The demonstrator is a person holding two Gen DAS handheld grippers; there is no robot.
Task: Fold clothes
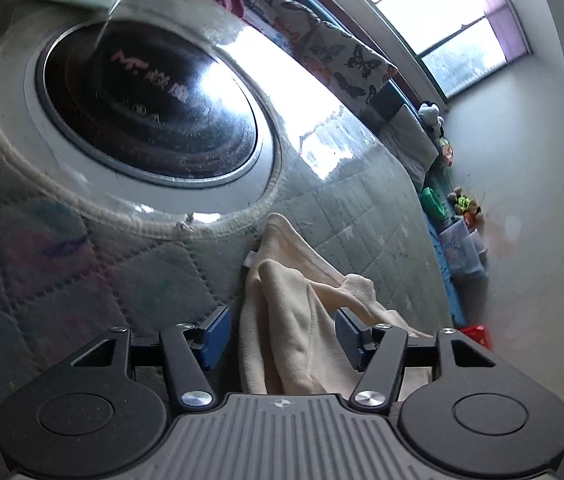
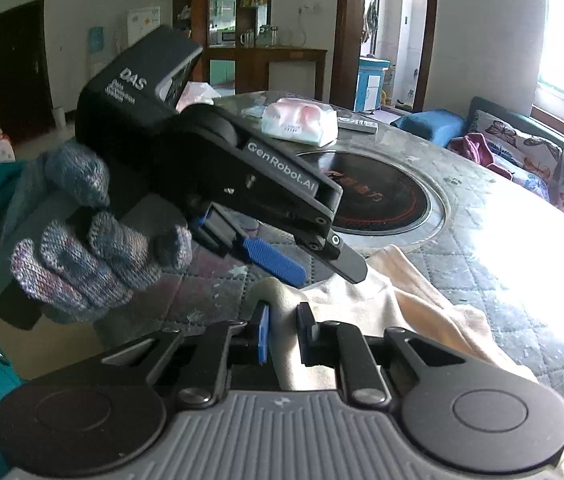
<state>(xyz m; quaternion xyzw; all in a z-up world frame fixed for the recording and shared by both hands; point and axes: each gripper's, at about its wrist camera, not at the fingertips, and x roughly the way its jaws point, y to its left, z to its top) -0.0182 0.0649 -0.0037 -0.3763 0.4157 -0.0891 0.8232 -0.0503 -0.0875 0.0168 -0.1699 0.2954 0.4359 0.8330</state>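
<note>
Right claw (image 2: 283, 334), garment (image 2: 365, 308), quilted table (image 2: 501, 264)

Left of garment: quilted table cover (image 1: 62, 280) lay bare beside the cream garment (image 1: 293, 320).
Ahead: round glass cooktop (image 2: 377, 196) flush in the table.
Far edge: tissue pack (image 2: 301, 122) and remote (image 2: 357, 124).
Above garment: left gripper (image 2: 305, 256), spread wide, crowded the right gripper (image 2: 283, 336).

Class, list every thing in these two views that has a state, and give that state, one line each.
Left tool: open, straddling the cloth.
Right tool: shut on the cloth.
Cream cloth: crumpled, not yet folded.
Tissue pack: lying flat on the table.
</note>
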